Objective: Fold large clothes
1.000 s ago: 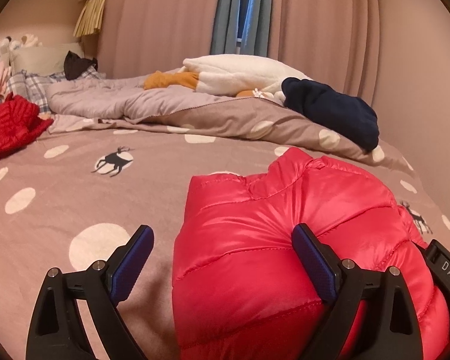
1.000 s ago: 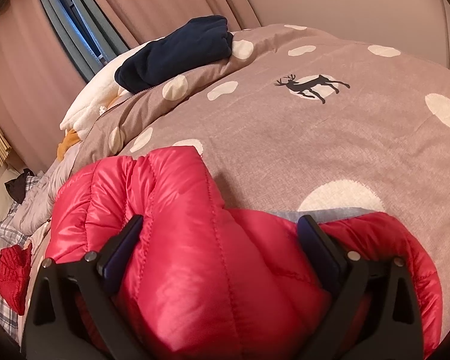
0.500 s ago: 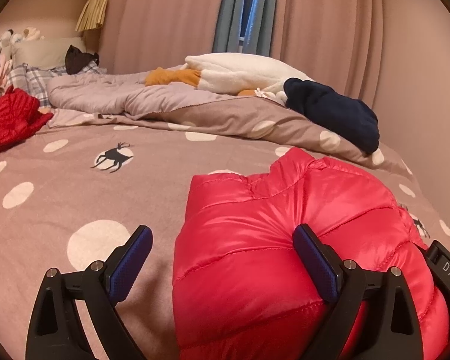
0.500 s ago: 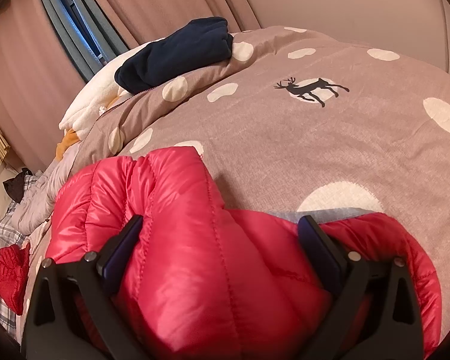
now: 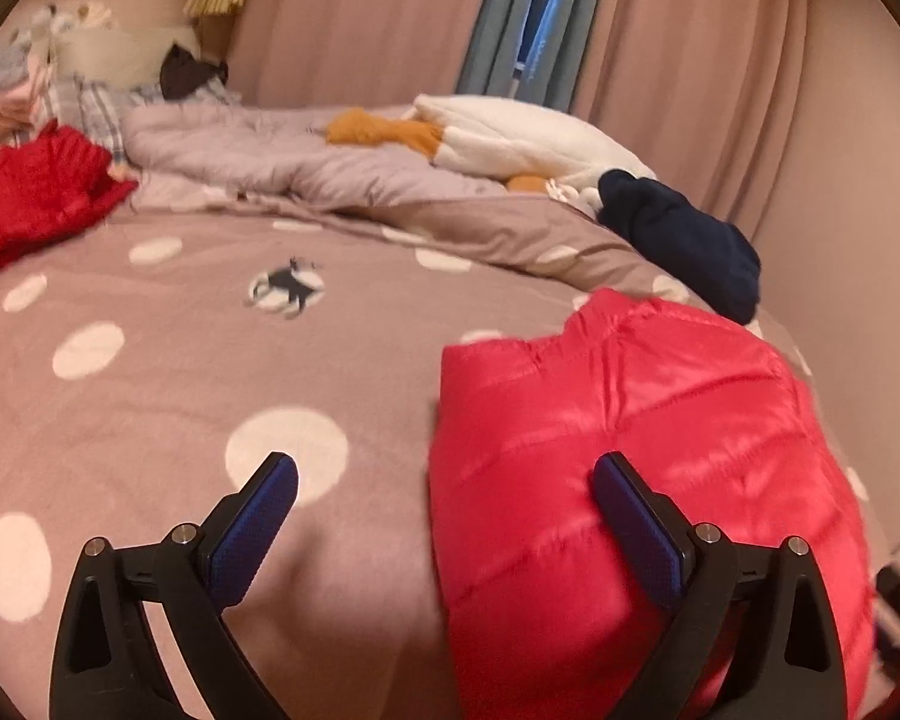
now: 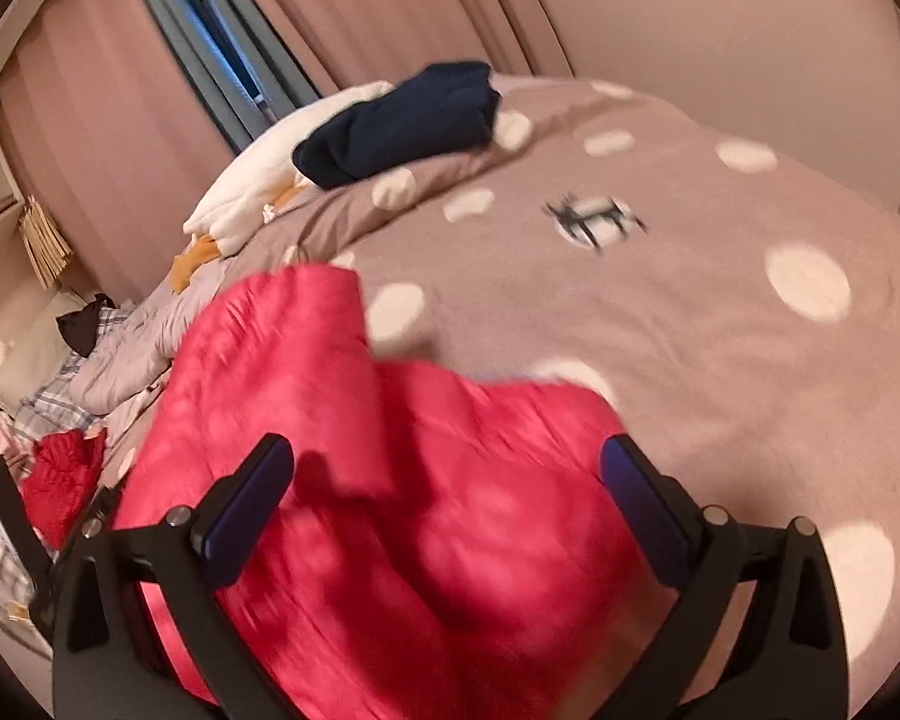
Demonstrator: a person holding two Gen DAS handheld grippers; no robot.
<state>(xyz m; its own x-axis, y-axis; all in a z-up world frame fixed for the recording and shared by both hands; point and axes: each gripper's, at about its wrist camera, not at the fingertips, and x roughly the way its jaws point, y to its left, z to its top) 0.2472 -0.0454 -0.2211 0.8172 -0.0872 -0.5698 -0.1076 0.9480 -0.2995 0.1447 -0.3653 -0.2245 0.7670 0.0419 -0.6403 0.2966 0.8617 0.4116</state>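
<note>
A red puffer jacket (image 5: 642,420) lies folded into a compact bundle on the dotted brown bed cover (image 5: 150,384). My left gripper (image 5: 444,480) hovers over the bundle's left edge. Its jaws are opening; the jacket's edge lies between and below the fingers, and neither blue pad presses on it. In the right wrist view the same jacket (image 6: 390,480) fills the lower middle, blurred. My right gripper (image 6: 447,474) stands wide open above it, its pads apart from the fabric.
A folded navy garment (image 5: 684,246) rests on the rumpled duvet behind the jacket, beside a white plush pile (image 5: 522,138). A red knit garment (image 5: 36,192) and mixed laundry lie at the far left. Pink curtains (image 5: 360,18) close off the back.
Both grippers have drawn back and up from the jacket, so it looks smaller and further off. The left view has swung left, showing more bed. The jacket stays down.
</note>
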